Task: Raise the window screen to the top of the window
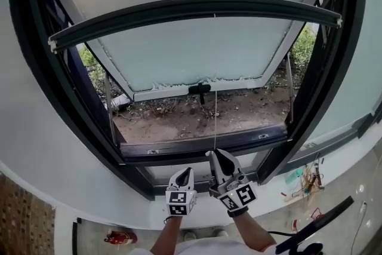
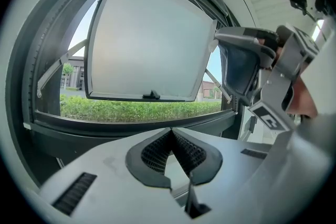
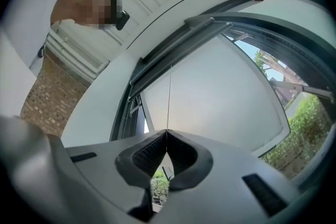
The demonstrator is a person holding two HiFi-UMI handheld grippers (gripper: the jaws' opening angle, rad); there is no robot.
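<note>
The right gripper (image 1: 216,158) pinches in its jaws the thin pale pull cord (image 1: 215,98) running straight up to the window screen's dark bottom bar (image 1: 197,9); the left gripper (image 1: 185,171), beside it, has its jaws pressed together, empty.

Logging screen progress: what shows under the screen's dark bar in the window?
Below the bar: the tilted-out frosted sash, bare soil and shrubs, plus a thin cord running down to the right hand-held gripper, shut on it. The sash hides whatever lies behind it.
</note>
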